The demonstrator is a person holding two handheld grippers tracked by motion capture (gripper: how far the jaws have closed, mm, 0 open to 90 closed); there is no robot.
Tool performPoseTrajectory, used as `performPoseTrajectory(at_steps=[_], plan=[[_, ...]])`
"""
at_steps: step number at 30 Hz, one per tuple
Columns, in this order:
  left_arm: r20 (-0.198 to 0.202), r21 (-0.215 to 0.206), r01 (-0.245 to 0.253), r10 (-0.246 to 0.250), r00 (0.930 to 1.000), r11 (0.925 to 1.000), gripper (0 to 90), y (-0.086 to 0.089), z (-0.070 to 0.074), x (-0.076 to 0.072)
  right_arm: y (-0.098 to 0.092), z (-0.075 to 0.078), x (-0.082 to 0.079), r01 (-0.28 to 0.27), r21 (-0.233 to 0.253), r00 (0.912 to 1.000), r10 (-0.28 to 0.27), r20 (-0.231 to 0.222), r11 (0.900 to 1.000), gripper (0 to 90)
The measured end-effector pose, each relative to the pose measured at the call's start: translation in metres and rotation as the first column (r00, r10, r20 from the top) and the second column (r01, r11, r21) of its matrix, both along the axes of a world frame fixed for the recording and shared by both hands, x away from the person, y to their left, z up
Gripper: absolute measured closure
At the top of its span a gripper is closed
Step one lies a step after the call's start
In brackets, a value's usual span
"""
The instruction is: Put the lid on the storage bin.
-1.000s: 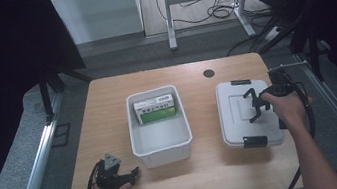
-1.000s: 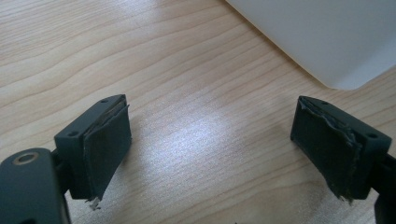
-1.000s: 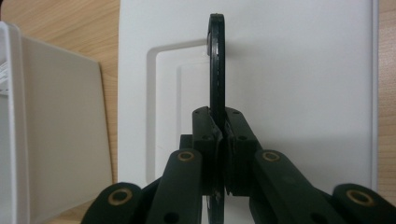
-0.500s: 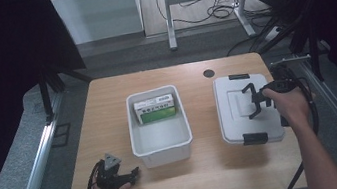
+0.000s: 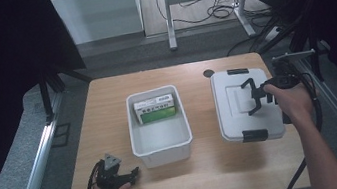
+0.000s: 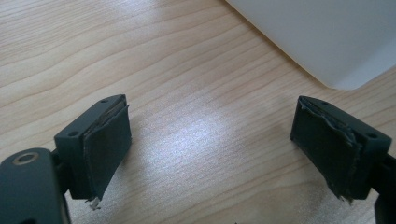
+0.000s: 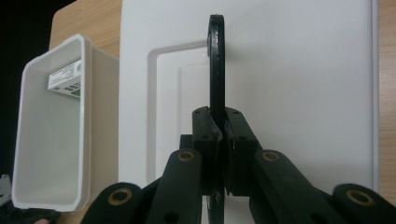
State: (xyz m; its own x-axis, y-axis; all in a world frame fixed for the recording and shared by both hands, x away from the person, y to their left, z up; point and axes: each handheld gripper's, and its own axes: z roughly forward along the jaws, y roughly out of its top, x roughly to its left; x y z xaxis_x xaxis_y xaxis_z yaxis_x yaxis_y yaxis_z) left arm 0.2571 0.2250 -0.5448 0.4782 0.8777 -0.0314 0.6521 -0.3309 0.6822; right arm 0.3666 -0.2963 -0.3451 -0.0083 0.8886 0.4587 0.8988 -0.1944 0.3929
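Right gripper view: lid handle pinched, ready to lift

The right tongs (image 7: 219, 135) are clamped on the black handle (image 7: 215, 65) of the white lid (image 5: 247, 108), which lies flat on the worktop (image 5: 108, 113) beside the open bin (image 5: 162, 148), probably to carry it across. The left tongs (image 6: 210, 149) rest wide apart and empty near the bin's corner, out of the way.

Box (image 5: 155, 110) label too small to read. Handle (image 7: 216, 65) lower part hidden between right gripper (image 7: 222, 128) pads. Bin (image 6: 322, 37) cut off by left gripper view's edge.
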Motion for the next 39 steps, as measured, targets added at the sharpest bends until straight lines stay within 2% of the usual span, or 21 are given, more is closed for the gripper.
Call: performPoseTrajectory(at_steps=[16,25,39], plan=[[-0.001,0.000,0.000,0.000,1.0000,1.0000,12.1,0.000,0.000,0.000,0.014,0.023,-0.002,-0.033,0.019,0.9992,0.033,0.022,0.999,85.0],[-0.001,0.000,0.000,0.000,1.0000,1.0000,12.1,0.000,0.000,0.000,0.025,0.033,-0.002,-0.061,0.017,0.9971,0.060,0.046,0.998,85.0],[-0.002,0.001,0.001,-0.001,1.0000,1.0000,12.1,0.000,0.000,0.000,0.047,0.045,0.001,-0.085,0.034,0.9952,0.084,0.050,0.996,84.9]])
